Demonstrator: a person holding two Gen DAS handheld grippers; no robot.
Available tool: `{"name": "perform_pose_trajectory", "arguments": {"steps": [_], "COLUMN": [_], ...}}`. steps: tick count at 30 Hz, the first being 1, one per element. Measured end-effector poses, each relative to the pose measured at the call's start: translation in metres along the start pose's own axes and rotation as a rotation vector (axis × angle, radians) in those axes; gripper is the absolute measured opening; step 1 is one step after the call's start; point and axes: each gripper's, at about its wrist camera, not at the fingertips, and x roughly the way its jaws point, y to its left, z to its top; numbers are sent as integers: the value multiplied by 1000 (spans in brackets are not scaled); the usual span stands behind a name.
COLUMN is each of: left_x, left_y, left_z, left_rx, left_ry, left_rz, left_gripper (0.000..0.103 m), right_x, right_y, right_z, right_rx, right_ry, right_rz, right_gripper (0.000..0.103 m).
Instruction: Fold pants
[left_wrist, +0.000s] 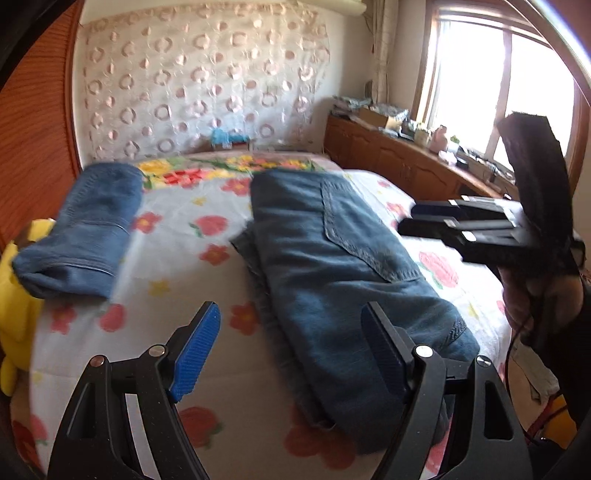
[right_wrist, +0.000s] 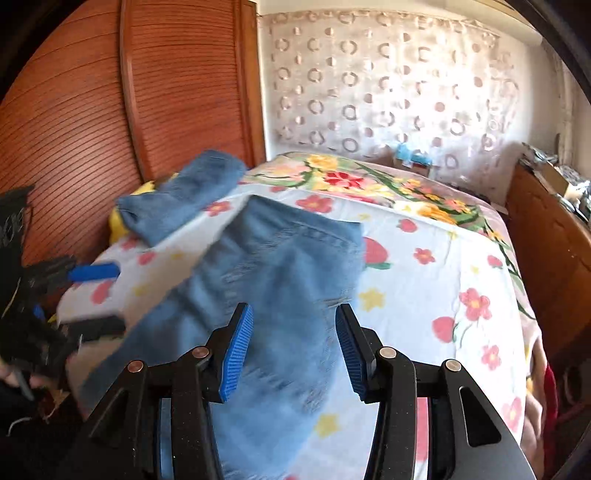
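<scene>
A pair of blue jeans (left_wrist: 343, 266) lies folded lengthwise on the flowered bed sheet (left_wrist: 177, 221), back pocket up. It also shows in the right wrist view (right_wrist: 280, 280). My left gripper (left_wrist: 291, 350) is open and empty, hovering above the near end of the jeans. My right gripper (right_wrist: 293, 350) is open and empty above the jeans. In the left wrist view the right gripper (left_wrist: 424, 218) reaches in from the right, above the bed. In the right wrist view the left gripper (right_wrist: 92, 288) shows at the left edge.
A second, smaller folded pair of jeans (left_wrist: 85, 232) lies at the bed's left side on a yellow plush toy (left_wrist: 14, 332). A wooden wardrobe (right_wrist: 110, 110) stands left, a cluttered wooden cabinet (left_wrist: 406, 162) and window on the right, a curtain behind.
</scene>
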Motion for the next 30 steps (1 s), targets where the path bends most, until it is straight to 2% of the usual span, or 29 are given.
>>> {"name": "perform_pose_trajectory", "arguments": {"steps": [5, 7, 12, 14, 16, 25, 30], "left_x": [13, 14, 17, 18, 18, 17, 18], "left_y": [-12, -13, -9, -7, -5, 4, 3], "left_z": [-10, -14, -26, -31, -33, -44, -45], "left_rx": [21, 18, -32, -55, -78, -197, -204], "left_ry": [46, 59, 78, 76, 79, 85, 82], "left_rz": [-6, -6, -35, -47, -59, -131, -130], "left_gripper": [79, 79, 79, 79, 79, 79, 79], "right_x": [29, 34, 60, 74, 85, 105, 113], "right_y": [-12, -19, -34, -38, -40, -56, -65], "right_z": [15, 19, 35, 39, 41, 40, 34], "right_rx": [33, 38, 62, 67, 82, 154, 183], "right_ry": [46, 55, 105, 141, 167, 181, 172], "right_rz": [10, 19, 39, 56, 61, 158, 181], "right_gripper": [53, 62, 74, 76, 83, 85, 85]}}
